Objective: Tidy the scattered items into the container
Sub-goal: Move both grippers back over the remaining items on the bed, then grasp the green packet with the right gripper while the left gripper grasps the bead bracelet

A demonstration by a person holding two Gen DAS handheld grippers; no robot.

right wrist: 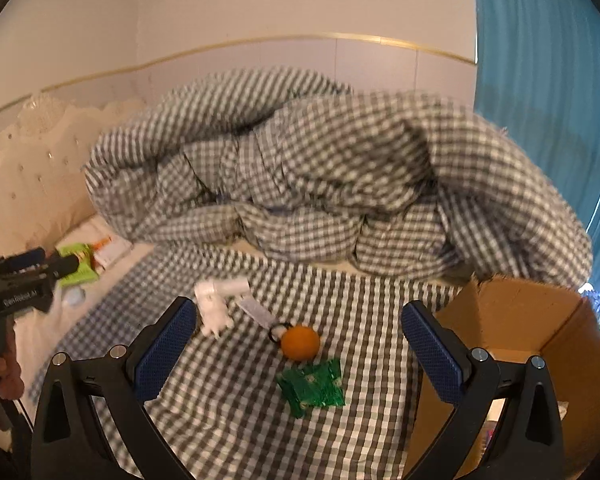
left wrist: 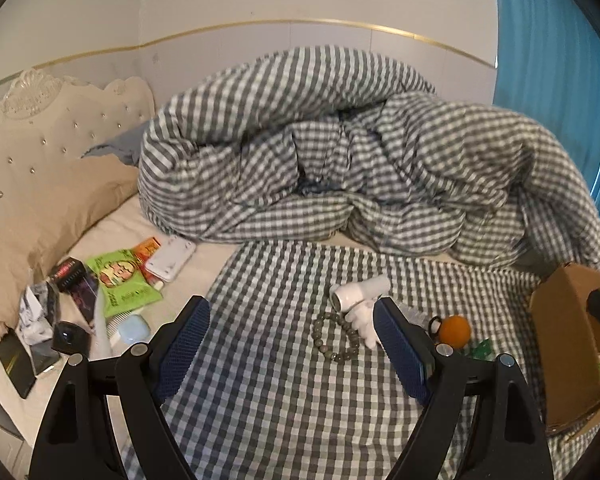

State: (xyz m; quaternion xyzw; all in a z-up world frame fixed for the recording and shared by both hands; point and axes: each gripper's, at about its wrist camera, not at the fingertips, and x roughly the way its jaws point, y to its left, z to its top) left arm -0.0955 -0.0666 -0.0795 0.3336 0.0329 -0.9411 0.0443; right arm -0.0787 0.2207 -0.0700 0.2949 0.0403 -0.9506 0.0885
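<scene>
Cardboard box (right wrist: pixel 512 320) at bed's right edge, orange ball (right wrist: pixel 300 342) near, both grippers' fingers spread, empty.

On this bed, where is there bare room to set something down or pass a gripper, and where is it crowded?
Free: the checked sheet between the left gripper and the bead bracelet, and the strip between the white gadget and the heaped duvet. Crowded: the clutter near the pillow around the green packet, and the cluster by the orange ball.

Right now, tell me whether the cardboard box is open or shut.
Open. The cardboard box shows its bare brown inner walls from above, with no flap closed over the top.
</scene>
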